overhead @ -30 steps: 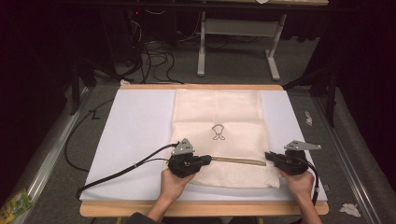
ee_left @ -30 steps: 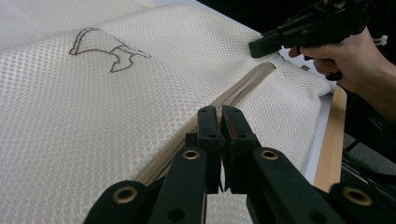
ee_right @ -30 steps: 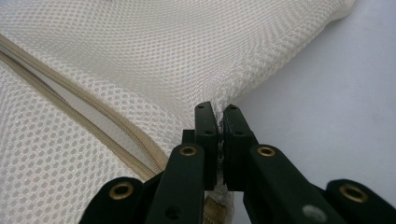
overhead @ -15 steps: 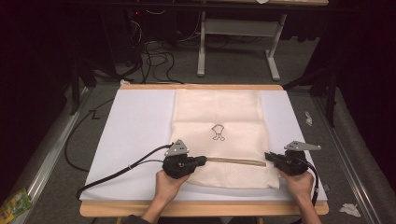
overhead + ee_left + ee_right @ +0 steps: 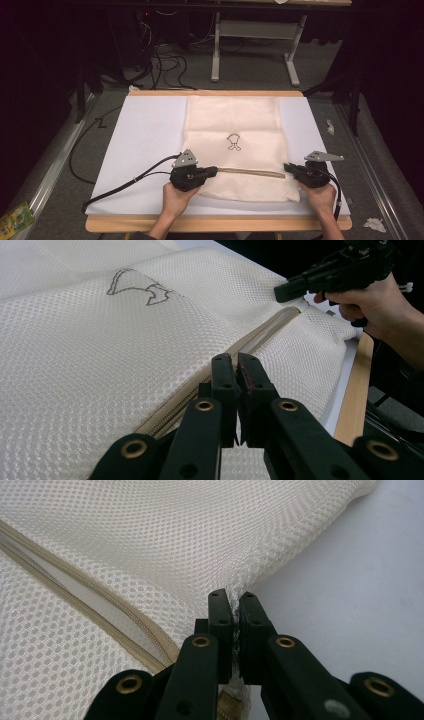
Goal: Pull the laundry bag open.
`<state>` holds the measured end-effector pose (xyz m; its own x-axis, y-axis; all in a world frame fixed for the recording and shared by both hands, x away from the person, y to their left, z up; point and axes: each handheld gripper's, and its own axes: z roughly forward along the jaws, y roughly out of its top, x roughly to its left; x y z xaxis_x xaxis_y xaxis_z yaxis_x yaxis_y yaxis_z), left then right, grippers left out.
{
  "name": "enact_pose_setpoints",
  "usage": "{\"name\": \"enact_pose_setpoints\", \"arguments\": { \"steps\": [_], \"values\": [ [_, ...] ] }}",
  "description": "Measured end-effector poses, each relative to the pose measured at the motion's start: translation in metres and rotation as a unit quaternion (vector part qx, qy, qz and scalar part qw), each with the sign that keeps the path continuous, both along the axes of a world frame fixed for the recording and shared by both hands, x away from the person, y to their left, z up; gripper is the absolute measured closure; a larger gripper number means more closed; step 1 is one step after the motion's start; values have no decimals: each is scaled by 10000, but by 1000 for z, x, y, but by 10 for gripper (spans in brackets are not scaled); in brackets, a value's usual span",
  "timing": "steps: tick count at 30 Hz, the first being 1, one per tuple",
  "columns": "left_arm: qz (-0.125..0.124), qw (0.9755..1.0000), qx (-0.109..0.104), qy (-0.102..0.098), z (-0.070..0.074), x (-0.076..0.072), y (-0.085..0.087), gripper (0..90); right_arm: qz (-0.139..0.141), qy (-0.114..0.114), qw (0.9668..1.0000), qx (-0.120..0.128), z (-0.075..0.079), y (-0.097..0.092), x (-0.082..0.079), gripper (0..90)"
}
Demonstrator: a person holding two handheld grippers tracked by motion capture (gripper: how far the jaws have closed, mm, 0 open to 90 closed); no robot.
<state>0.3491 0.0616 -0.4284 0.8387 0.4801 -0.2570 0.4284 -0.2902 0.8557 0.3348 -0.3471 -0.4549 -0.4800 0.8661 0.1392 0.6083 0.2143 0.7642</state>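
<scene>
The mesh bag (image 5: 235,145) lies flat on the tabletop (image 5: 145,130). The left hand-held gripper (image 5: 214,171) is clenched at its zipper (image 5: 250,172) — the right hand-held gripper (image 5: 287,167) pinches the bag's mesh edge.

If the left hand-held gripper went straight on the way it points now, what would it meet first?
Probably the right hand-held gripper. The left hand-held gripper, jaws shut on something at the zipper, points along that zipper across the mesh bag toward the far end, where the other one grips the bag's edge. Depth is uncertain.
</scene>
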Motion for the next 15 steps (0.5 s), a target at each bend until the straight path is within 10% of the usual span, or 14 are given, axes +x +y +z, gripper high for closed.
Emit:
{"name": "enact_pose_setpoints", "arguments": {
  "steps": [15],
  "values": [
    [168,9999,-9,-40,2,-3,19,871,-18,7,10000,-11,0,-1,0,876]
  ]
}}
